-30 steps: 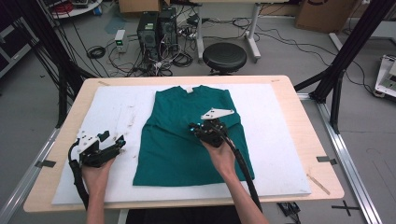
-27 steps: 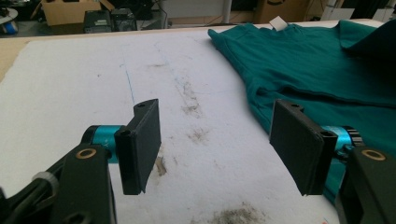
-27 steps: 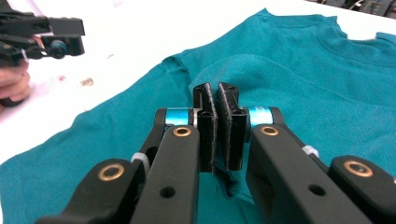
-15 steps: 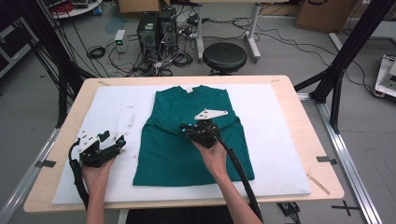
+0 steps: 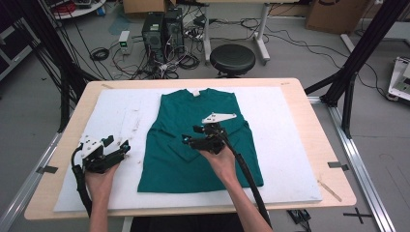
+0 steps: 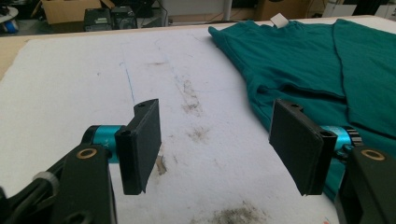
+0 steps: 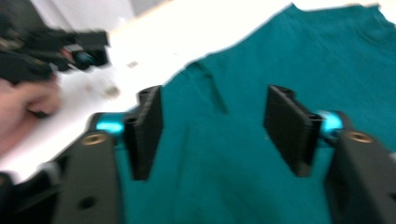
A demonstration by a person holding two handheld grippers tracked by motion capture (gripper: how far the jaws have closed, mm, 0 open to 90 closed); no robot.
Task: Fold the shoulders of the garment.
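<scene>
Right gripper (image 5: 189, 140) now farther left over green shirt (image 5: 203, 159), fingers apart.

Blurry shot. Right gripper (image 7: 212, 135) w/ jaws wide apart, nothing between, over the teal shirt (image 7: 289, 65). White pad (image 7: 196, 37) beyond the shirt edge. Upper left: a hand (image 7: 21, 109) w/ the other gripper (image 7: 91, 49).

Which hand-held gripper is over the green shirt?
The right hand-held gripper, jaws open above the green shirt; the left hand-held gripper is over the white mat beside it.
</scene>
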